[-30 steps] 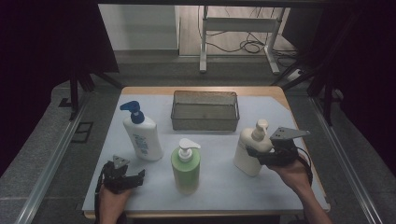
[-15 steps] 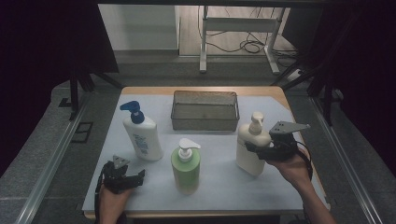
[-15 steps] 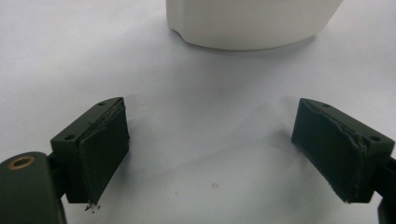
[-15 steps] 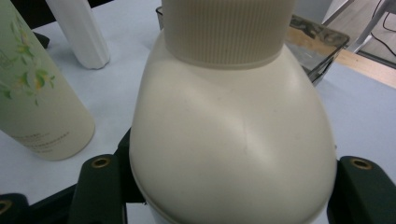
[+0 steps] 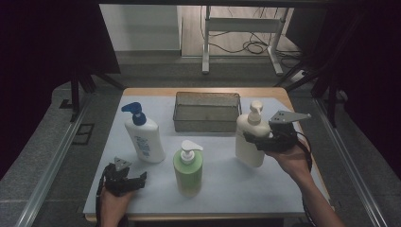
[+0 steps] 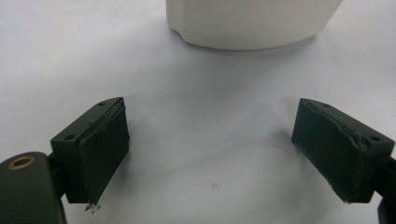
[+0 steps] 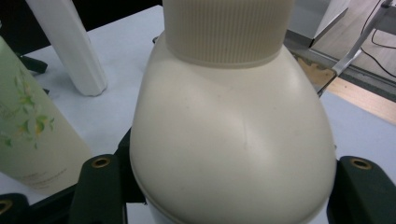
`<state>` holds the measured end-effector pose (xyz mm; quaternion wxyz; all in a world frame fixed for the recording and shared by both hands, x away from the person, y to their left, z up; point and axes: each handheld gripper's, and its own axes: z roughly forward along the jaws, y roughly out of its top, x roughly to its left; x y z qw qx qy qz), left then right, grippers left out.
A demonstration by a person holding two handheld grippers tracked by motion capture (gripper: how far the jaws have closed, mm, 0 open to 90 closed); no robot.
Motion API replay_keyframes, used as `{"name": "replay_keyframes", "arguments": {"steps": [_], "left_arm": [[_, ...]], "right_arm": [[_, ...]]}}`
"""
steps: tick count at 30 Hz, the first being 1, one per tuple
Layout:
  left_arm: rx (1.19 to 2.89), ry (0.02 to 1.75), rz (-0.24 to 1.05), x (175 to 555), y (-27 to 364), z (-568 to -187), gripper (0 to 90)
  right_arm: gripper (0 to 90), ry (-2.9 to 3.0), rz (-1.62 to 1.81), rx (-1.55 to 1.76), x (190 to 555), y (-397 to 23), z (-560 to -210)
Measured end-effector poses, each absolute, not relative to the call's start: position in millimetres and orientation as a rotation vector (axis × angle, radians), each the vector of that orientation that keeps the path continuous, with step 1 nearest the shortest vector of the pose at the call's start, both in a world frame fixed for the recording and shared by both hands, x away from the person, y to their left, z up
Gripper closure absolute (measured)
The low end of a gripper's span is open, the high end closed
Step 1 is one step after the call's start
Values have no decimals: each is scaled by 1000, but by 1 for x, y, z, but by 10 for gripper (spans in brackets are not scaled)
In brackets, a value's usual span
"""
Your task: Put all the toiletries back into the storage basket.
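A cream pump bottle [image 5: 249, 137] hangs slightly tilted just above the white mat [image 5: 227, 189] at the right. My right gripper [image 5: 259, 141] is shut on it from the right. In the right gripper view the bottle's shoulder [image 7: 233, 140] bulges between the two jaws, which press on its sides. At the mat's front left my left gripper [image 5: 137, 178] lies low and open. Its jaws stand wide apart in the left gripper view, with bare mat [image 6: 210, 107] between them. The base of a white bottle [image 6: 252, 23] stands beyond them.
A white bottle with a blue pump [image 5: 143, 137] stands at the left. A green pump bottle [image 5: 188, 168] stands front centre, also close on the left in the right gripper view [image 7: 32, 140]. A wire mesh basket [image 5: 206, 112] sits at the back centre.
My right gripper has risen with the cream bottle, lifting it off the mat and a little toward the basket. The left gripper has stayed put.
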<state>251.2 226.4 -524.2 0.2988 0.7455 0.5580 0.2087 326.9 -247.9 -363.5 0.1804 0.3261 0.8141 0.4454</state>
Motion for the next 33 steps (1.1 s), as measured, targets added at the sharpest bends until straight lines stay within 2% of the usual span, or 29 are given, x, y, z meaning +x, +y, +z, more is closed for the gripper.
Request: {"name": "replay_keyframes", "arguments": {"steps": [15, 33], "left_arm": [[1980, 1482, 554, 251, 226, -524, 109], [1977, 1482, 553, 251, 226, -524, 109]], "right_arm": [[377, 2285, 1266, 888, 348, -217, -338], [378, 2278, 1287, 847, 372, -182, -327]]}}
